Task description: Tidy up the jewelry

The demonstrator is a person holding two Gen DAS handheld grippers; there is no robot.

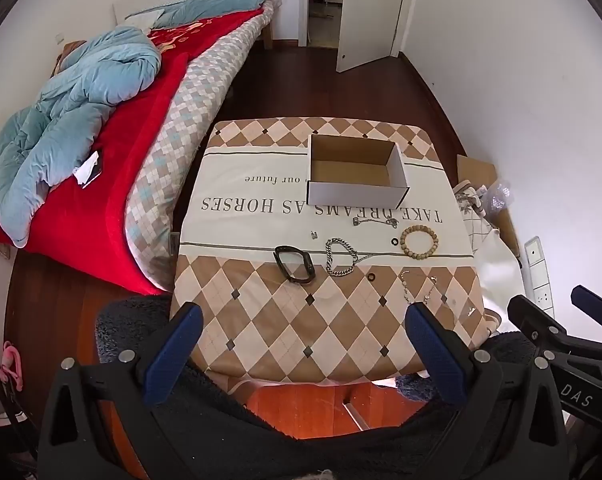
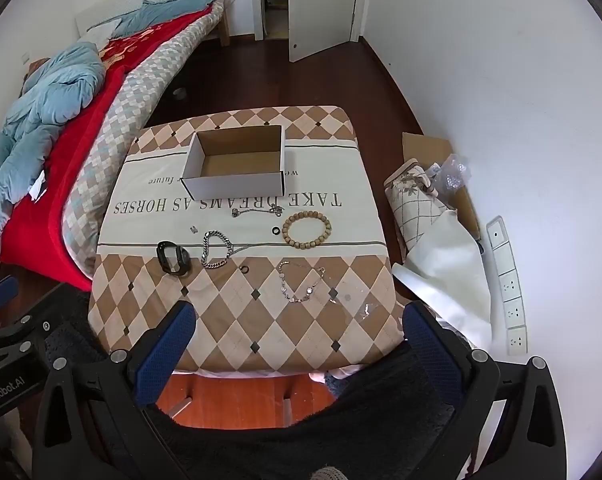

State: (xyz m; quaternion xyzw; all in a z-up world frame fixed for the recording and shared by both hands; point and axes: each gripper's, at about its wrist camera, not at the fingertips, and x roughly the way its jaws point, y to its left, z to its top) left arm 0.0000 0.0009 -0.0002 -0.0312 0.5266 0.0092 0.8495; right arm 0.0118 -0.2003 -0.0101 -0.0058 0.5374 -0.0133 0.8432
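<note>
An open empty cardboard box [image 1: 357, 176] [image 2: 237, 164] stands on the cloth-covered table [image 1: 261, 320] [image 2: 237, 320]. In front of it lie a wooden bead bracelet [image 1: 419, 241] [image 2: 307, 228], a silver chain bracelet [image 1: 341, 258] [image 2: 217, 250], a black bangle [image 1: 295, 263] [image 2: 173, 258], a thin silver bracelet [image 1: 417, 286] [image 2: 301, 282], a small chain [image 1: 375, 222] [image 2: 257, 211], two black rings [image 1: 393, 242] [image 1: 371, 277] and a small earring [image 1: 313, 234]. My left gripper [image 1: 305, 336] and right gripper [image 2: 299, 336] are open and empty, held back at the table's near edge.
A bed [image 1: 101, 120] with red blanket and blue duvet runs along the left. Cardboard, a rolled cloth and bags [image 2: 433, 208] lie on the floor at the right by the wall. A power strip [image 2: 509, 284] lies there too. A door [image 1: 369, 12] stands open behind.
</note>
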